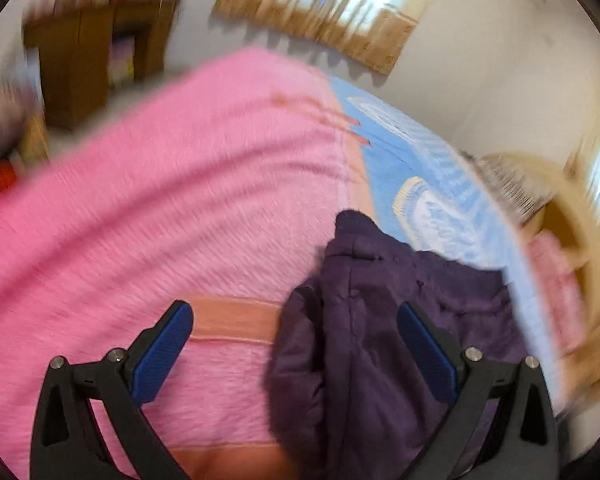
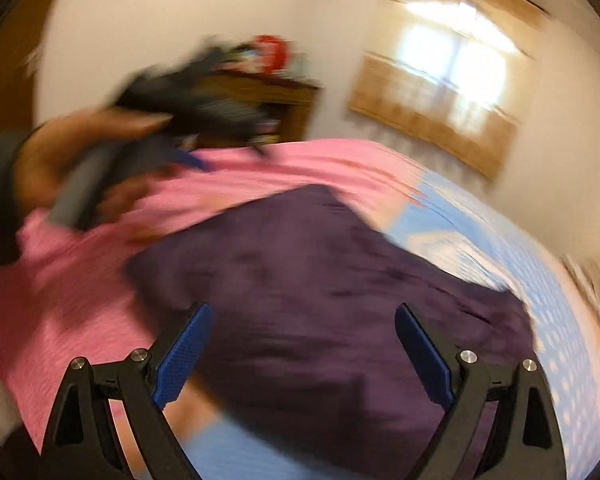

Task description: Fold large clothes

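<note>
A dark purple garment (image 2: 324, 280) lies on a bed covered by a pink blanket (image 1: 148, 216), with a light blue patterned cover (image 1: 432, 184) beside it toward the right. In the right wrist view the garment looks like a fairly flat, compact shape, so the folding seems well along, though motion blur hides its edges. The right gripper (image 2: 302, 354) hangs over it with jaws wide and nothing between them, probably ready to press or take a fresh hold. The left gripper (image 1: 296, 352) is also spread wide and empty, above the garment's bunched left edge where it meets the blanket; in the right wrist view the person's hand (image 2: 72, 160) holds it raised above the bed. Both views are smeared, suggesting quick movement.
</note>
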